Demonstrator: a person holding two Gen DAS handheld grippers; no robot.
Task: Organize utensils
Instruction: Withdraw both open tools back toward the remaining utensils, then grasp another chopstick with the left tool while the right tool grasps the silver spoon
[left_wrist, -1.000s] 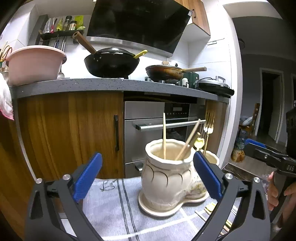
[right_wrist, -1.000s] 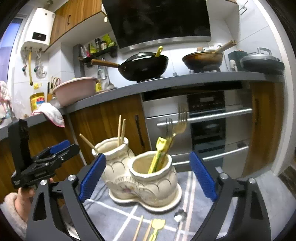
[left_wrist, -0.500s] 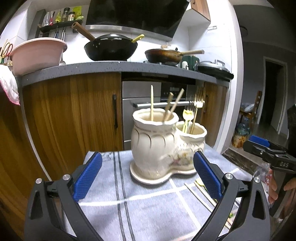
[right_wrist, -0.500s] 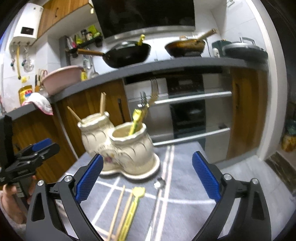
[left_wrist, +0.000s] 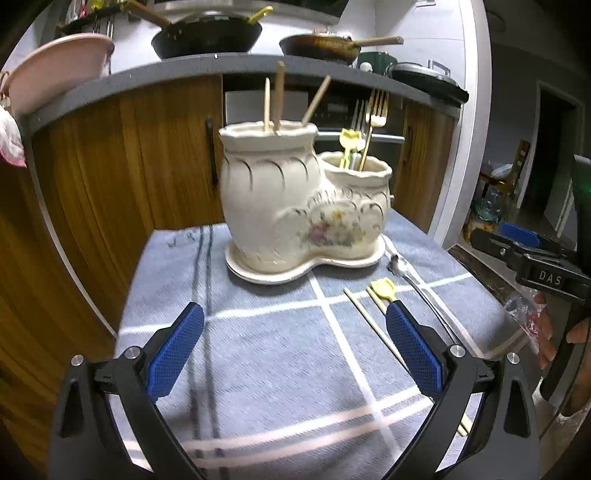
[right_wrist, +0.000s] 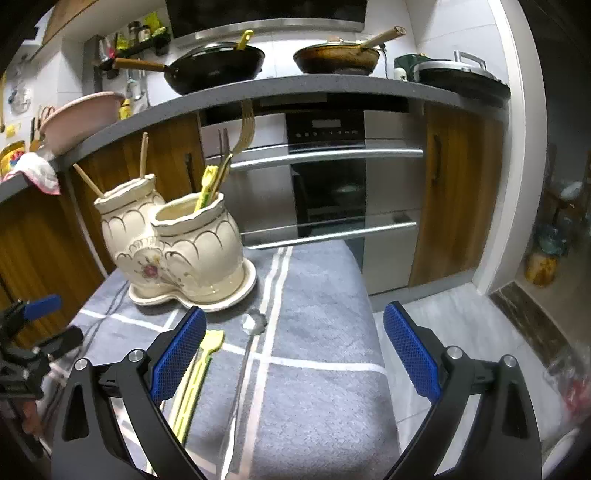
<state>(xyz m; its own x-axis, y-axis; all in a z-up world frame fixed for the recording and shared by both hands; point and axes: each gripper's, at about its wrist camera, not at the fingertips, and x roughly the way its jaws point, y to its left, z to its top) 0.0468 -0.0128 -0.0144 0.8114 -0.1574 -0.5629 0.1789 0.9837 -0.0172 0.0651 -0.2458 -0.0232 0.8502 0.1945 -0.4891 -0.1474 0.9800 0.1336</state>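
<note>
While the left gripper (left_wrist: 293, 347) hangs wide open and empty over the grey cloth (left_wrist: 266, 354), the ceramic holder (left_wrist: 295, 206) stands ahead. In the right view, the right gripper (right_wrist: 293, 350) is also wide open, empty; a yellow utensil (right_wrist: 197, 369) lies beside its left finger.

In the left wrist view, the chopsticks (left_wrist: 364, 314) lying on the cloth run under the right finger of the left hand-held gripper (left_wrist: 293, 352), so their near ends are hidden, as is the handle of the yellow utensil (left_wrist: 384, 288) beside them. The spoon (left_wrist: 417, 284) past that finger blurs toward its handle. In the right wrist view, the yellow utensil's (right_wrist: 195, 376) handle slips behind the right hand-held gripper's (right_wrist: 293, 354) left finger (its end unseen). The holder (right_wrist: 177, 240) hides every standing utensil's lower part.
</note>
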